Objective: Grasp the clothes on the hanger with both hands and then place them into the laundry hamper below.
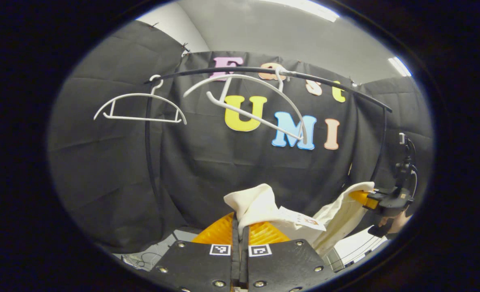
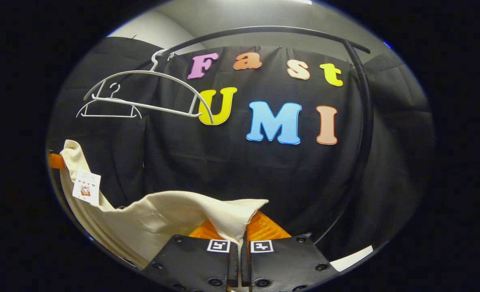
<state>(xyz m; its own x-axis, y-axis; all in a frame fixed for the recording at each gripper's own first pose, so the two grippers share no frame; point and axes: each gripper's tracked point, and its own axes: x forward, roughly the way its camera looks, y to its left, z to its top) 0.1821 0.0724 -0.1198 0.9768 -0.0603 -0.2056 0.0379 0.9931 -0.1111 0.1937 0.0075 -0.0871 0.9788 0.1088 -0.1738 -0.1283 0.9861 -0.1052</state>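
We held the cream fabric garment (image 2: 162,217) pinched in both closed claws, left claw (image 1: 240,227) and right claw (image 2: 240,231); we judged lowering both evenly would keep it from snagging the white wire hangers (image 1: 140,107).

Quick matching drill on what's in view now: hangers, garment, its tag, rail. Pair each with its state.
1. cream cloth garment
2. two white plastic hangers
3. black metal rail
4. white paper tag

a. bare, hanging
b. carries the hangers
c. clamped by both tools
d. fixed to the cloth

Pairs: 1-c, 2-a, 3-b, 4-d

The left tool and right tool each pinch a corner.
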